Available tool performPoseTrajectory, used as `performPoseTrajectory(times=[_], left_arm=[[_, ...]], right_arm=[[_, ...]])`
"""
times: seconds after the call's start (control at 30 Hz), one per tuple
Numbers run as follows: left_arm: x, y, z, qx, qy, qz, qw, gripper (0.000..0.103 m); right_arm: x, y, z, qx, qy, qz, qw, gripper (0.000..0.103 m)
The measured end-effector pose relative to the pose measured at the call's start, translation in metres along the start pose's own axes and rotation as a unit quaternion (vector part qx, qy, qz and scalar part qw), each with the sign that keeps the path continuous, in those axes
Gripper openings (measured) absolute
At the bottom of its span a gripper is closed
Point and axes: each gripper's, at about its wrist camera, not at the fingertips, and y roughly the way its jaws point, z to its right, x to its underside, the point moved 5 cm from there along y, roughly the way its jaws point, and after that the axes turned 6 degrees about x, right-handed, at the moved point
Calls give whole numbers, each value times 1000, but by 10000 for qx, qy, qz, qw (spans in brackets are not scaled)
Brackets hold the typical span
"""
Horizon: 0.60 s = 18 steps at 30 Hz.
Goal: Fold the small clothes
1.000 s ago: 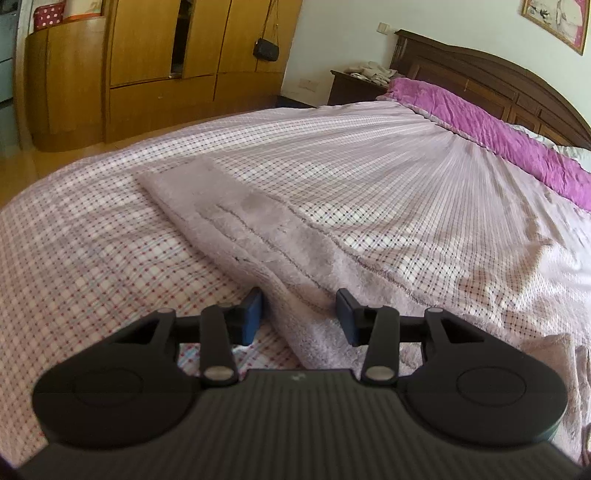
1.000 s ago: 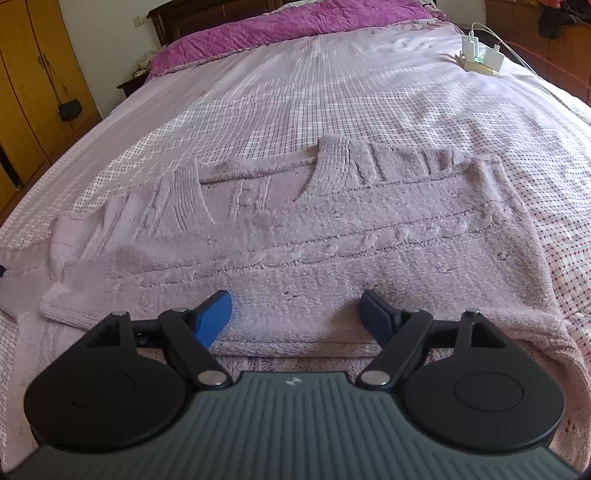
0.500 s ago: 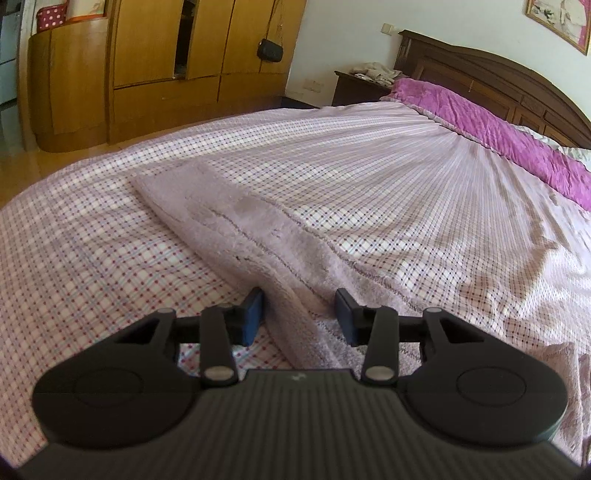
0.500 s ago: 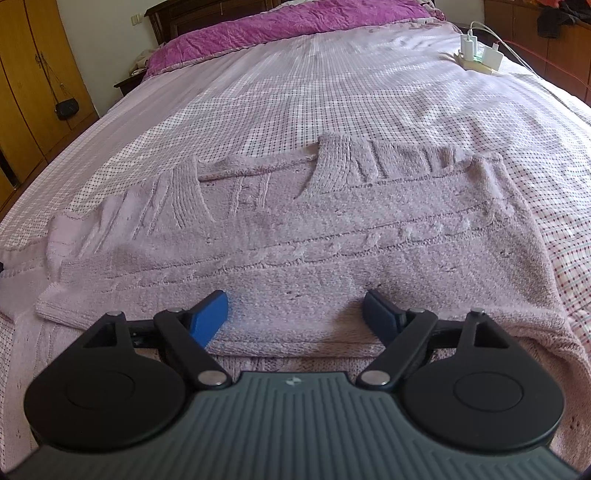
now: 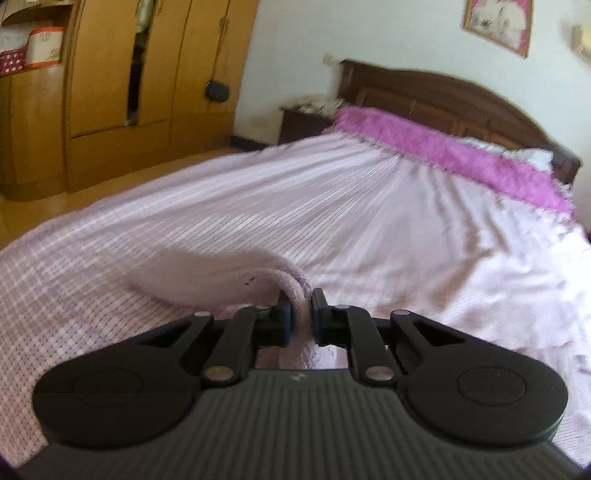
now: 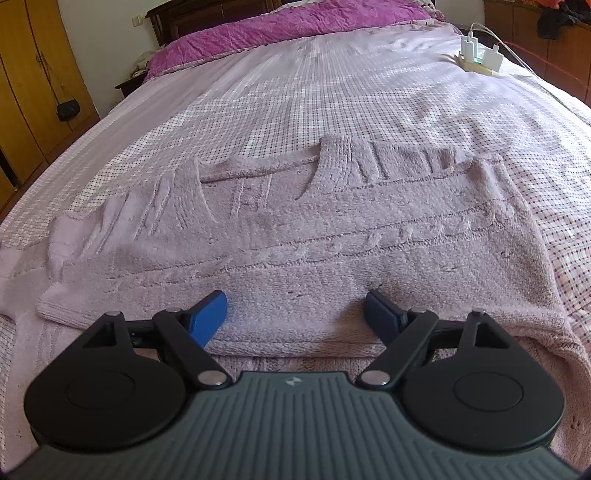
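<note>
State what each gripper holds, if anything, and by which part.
The left gripper pinches the sweater's sleeve partway along it. The right gripper holds nothing, open over the sweater.

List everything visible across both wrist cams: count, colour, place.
sweater: 1, pale lilac knit, flat on the bed
sleeve: 1, lilac, lifted off the bed
bedspread: 1, pink-white check, covers the bed
quilt: 1, magenta, at the headboard
headboard: 1, dark wood
wardrobe: 1, yellow wood, beside the bed
small bag: 1, black, hangs on the wardrobe
chargers: several, white, far right bed edge
picture: 1, pink, on the wall
left gripper: jaws pinch the sleeve
right gripper: jaws open over the sweater hem
</note>
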Motion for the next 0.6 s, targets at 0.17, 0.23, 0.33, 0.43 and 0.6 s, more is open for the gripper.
performPoseTrajectory(times=[0.17,0.23,0.33,0.43,0.6], left_arm=[[-9,-26,33,405,33,218,9989,13],[-10,-36,49,557,40,266,9981,13],[-9,-49,74,760,75,324,9966,13],[-8,-59,98,957,60,351,9948,13],[-2,-70,135,1012,312,449,9934,13]], right_arm=[[-2,-6,5,-147,172,25,9997,87],[-2,-9,6,-201,237,28,9995,87],[-2,-12,7,-263,282,55,9992,87],[-1,-15,9,-318,306,75,9990,87],[0,-19,14,-371,332,108,9987,87]])
